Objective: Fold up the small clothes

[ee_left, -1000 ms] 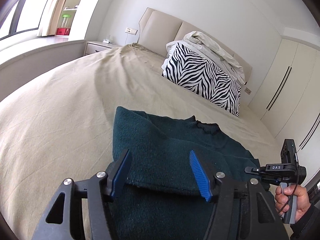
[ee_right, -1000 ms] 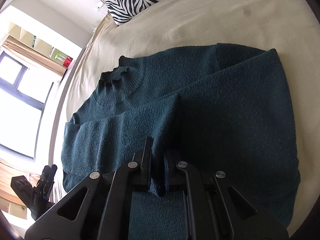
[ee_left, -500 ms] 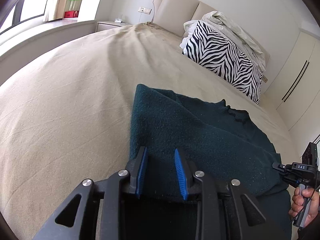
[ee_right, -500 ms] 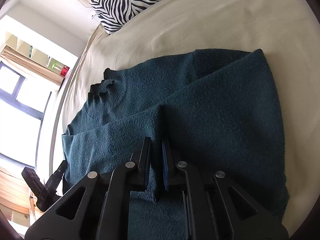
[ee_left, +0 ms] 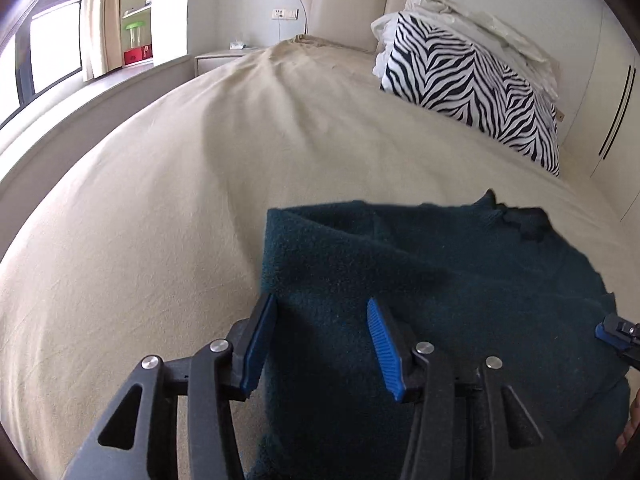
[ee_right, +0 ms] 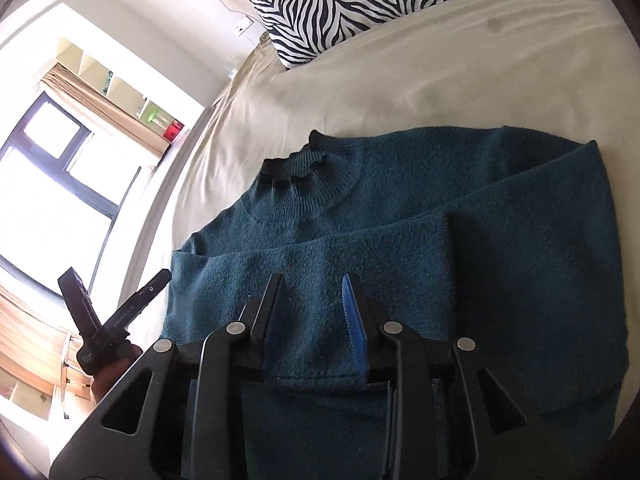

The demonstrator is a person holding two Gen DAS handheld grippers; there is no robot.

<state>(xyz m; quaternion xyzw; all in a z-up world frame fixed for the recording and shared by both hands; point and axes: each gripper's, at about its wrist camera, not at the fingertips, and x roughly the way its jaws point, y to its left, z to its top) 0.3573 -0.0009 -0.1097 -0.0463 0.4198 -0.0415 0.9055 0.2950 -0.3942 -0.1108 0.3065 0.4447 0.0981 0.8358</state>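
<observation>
Looking along your left gripper [ee_left: 320, 340], you have its jaws standing well apart over the near left edge of the dark teal sweater [ee_left: 420, 288]; they have just been opening, the knit lies under and between the blue pads [ee_left: 382, 344], and neither pad presses on it, so nothing is held there. The sweater lies flat on the beige bed [ee_left: 160, 220], its left side already turned in to a straight fold edge and its collar at the far right, with the zebra-striped pillow [ee_left: 472, 84] well beyond it by the headboard. At the right rim of this view you can just see the tip of your right gripper [ee_left: 616, 338] at the sweater's other side. Turning to the right wrist view, your right gripper [ee_right: 312, 320] also has its jaws part open, having just been opening, with the folded-over hem edge of the sweater [ee_right: 400, 248] lying between the pads but not pinched. From here the ribbed collar [ee_right: 304, 164] points toward the window, and a sleeve or side panel lies folded across the body on the right. Your left gripper [ee_right: 120, 312] shows at the lower left, off the sweater's edge. By the look of it, you have just laid down a fold and let go with both hands. Your next move is likely a fresh grip: bring each gripper to a corner of the near edge, close on the layers together, and carry them toward the collar evenly so that the fold beneath is not dragged askew.
</observation>
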